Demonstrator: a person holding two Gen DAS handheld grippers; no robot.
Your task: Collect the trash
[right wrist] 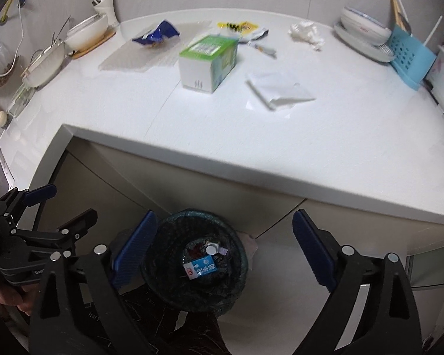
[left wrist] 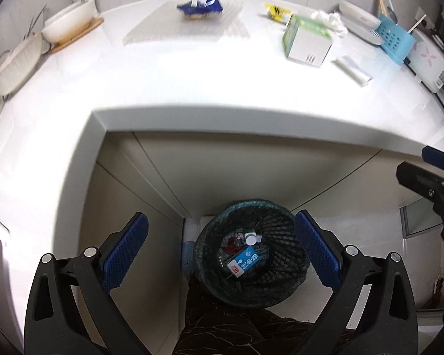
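Both grippers hang over the black mesh waste bin point(left wrist: 251, 254) that stands on the floor below the worktop's front edge. The left gripper point(left wrist: 222, 251) is spread wide with nothing between its blue pads; the right gripper point(right wrist: 225, 254) is equally wide apart and empty. Inside the bin lie a blue-and-white milk carton point(left wrist: 243, 263) and a small white cap point(left wrist: 250, 240) (other scraps beneath are too dark to name).

On the white worktop point(right wrist: 192, 124), trash is still out. A blue snack wrapper point(left wrist: 199, 6) sits on a clear ribbed mat point(left wrist: 186, 26) toward the back edge, with a yellow wrapper point(left wrist: 276, 11) to its right. A green-and-white box point(right wrist: 208, 62) stands near the middle, and a crumpled tissue point(right wrist: 306, 34) lies toward the back right corner.

The right wrist view shows a flat white paper piece point(right wrist: 278, 90) clearly, in front of the tissue, and a small thin scrap point(right wrist: 265, 48) behind the box; in the left wrist view the paper appears only as a narrow blurred strip. The right view also takes in the whole left gripper from the side, while the left view catches only the tip of the right one at its frame edge. Bowls point(right wrist: 87, 32) line the back left corner, and a blue basket point(right wrist: 411, 56) stands at the right edge.
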